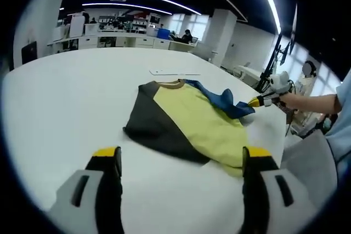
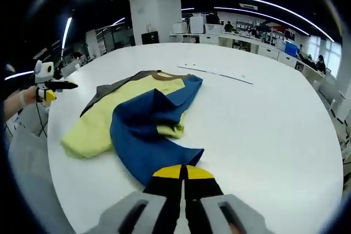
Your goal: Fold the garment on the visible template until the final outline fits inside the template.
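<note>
A T-shirt lies on the white table (image 1: 66, 97): yellow body (image 1: 197, 119), dark grey side (image 1: 148, 121), blue side (image 1: 219, 97) folded over the yellow. In the right gripper view the blue part (image 2: 148, 130) spreads toward me. My right gripper (image 2: 182, 172) has its yellow-tipped jaws pressed together on the blue hem. The left gripper view catches that gripper (image 1: 258, 101) at the shirt's far right, pinching blue cloth. My left gripper (image 1: 182, 154) is open, jaws wide apart, just short of the shirt's near edge with nothing between them. It appears too in the right gripper view as the left gripper (image 2: 57, 85), held in a hand off the table's edge.
A thin pale strip (image 1: 175, 73) lies on the table beyond the collar; the same strip (image 2: 216, 72) runs behind the shirt in the right gripper view. A person's sleeve (image 1: 343, 102) is at the right. Desks, pillars and seated people fill the office behind.
</note>
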